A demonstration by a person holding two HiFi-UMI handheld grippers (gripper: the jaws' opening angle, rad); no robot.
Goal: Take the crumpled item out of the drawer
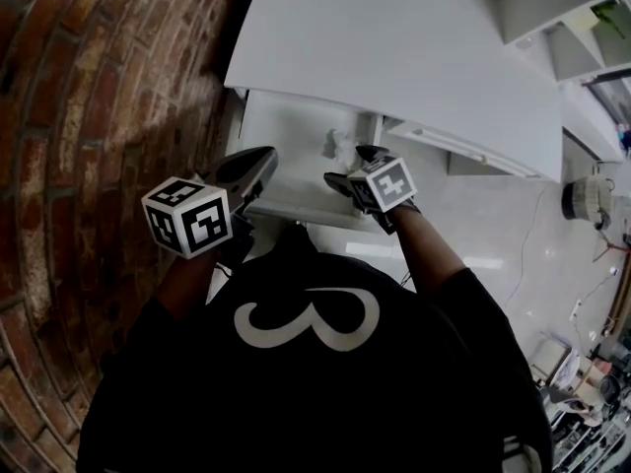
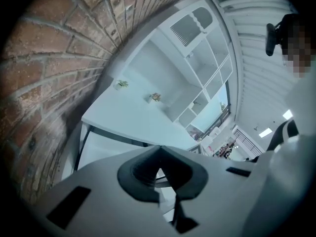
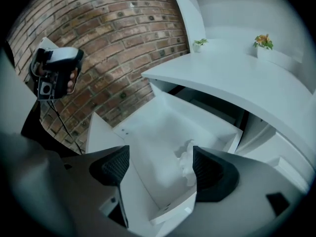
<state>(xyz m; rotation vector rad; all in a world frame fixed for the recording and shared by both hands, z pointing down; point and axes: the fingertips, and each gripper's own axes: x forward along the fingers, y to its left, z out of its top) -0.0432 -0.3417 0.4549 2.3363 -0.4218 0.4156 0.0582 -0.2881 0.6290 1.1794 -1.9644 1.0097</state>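
One crumpled white wad (image 3: 186, 161), paper or cloth, cannot tell which. It lies on the floor of the one open white drawer (image 3: 148, 132), close to the drawer's side wall on the right of the right gripper view. The rest of the drawer floor is bare. The wad's long axis runs front to back along the drawer, the way the drawer slides. One end points in toward the desk, the other toward the drawer's front panel. It is a lumpy, uneven shape with no clear top.

Two grippers, each with one marker cube. Right gripper (image 3: 160, 157): dark ribbed pads spread wide, nothing between them. It hangs above the drawer, and the wad shows below, just inside the pad on the right of that view and apart from it. In the head view the right gripper (image 1: 353, 166) sits over the drawer's front right part, with the wad (image 1: 340, 147) just beyond it.

Left gripper (image 2: 159, 174): pads brought together at the tips, nothing pinched. In the head view it (image 1: 258, 166) is over the drawer's left front edge, well apart from the wad.

The drawer sticks out from under one white desk top (image 1: 394, 47). Two small potted plants stand on the desk, one green (image 3: 199, 44) and one with orange blooms (image 3: 262, 41). One red brick wall (image 1: 89, 116) is on the left.
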